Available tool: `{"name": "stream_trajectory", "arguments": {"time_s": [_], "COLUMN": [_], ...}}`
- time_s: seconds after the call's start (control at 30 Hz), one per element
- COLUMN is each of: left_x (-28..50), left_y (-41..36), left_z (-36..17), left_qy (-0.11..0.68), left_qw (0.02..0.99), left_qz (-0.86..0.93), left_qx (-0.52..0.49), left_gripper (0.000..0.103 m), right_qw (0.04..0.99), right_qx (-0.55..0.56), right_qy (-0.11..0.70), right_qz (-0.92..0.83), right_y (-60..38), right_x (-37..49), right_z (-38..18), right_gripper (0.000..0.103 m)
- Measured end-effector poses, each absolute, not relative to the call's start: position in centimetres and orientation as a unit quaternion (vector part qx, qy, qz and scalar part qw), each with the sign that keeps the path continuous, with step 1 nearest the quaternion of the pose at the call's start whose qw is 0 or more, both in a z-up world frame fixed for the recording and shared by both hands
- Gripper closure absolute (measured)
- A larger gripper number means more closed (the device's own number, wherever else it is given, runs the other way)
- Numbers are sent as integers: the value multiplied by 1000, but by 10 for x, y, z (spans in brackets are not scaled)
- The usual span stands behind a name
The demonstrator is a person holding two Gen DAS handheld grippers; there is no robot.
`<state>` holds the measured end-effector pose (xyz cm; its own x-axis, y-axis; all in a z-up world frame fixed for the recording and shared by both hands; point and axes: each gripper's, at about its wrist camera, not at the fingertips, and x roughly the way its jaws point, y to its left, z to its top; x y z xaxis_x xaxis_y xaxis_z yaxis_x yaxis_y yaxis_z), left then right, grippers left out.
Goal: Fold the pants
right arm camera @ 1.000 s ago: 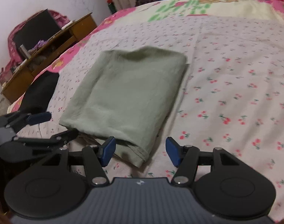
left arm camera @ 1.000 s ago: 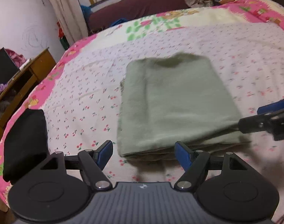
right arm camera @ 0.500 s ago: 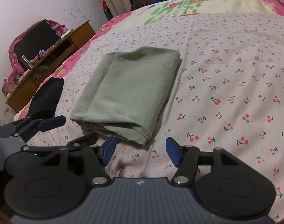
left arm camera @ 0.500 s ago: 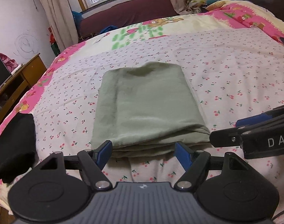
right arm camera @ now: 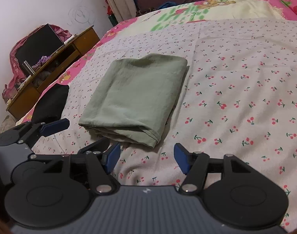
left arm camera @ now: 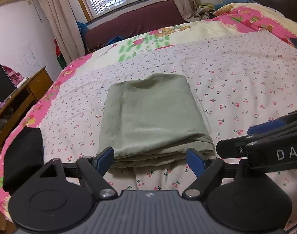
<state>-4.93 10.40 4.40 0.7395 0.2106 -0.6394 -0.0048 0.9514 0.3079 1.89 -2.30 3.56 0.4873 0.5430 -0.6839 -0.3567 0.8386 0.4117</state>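
The green pants [left arm camera: 150,117] lie folded into a flat rectangle on the cherry-print bedsheet [left arm camera: 246,81]; they also show in the right wrist view [right arm camera: 136,97]. My left gripper [left arm camera: 150,159] is open and empty, just short of the near edge of the pants. My right gripper [right arm camera: 146,158] is open and empty, a little back from the near right corner of the pants. The right gripper shows at the right of the left wrist view [left arm camera: 269,136]. The left gripper shows at the left of the right wrist view [right arm camera: 70,136].
A black garment [left arm camera: 21,156] lies at the bed's left edge, also seen in the right wrist view [right arm camera: 50,105]. A wooden desk [right arm camera: 50,62] with clutter stands left of the bed. A window and a maroon bench [left arm camera: 132,21] lie beyond the far end.
Both grippers have pulled back and up from the pants; the pants look smaller and farther away. The pants have not moved.
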Motion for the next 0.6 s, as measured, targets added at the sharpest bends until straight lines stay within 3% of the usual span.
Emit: {"name": "stream_trajectory", "arguments": {"time_s": [0.6], "left_x": [-57], "left_y": [95], "left_z": [43], "left_qy": [349], "left_qw": [922], "left_qz": [72], "left_qx": [152], "left_gripper": [0], "right_qw": [859], "right_qx": [120], "right_qy": [426], "right_qz": [258], "right_y": [-32], "right_x": [10], "right_z": [34], "right_gripper": [37]}}
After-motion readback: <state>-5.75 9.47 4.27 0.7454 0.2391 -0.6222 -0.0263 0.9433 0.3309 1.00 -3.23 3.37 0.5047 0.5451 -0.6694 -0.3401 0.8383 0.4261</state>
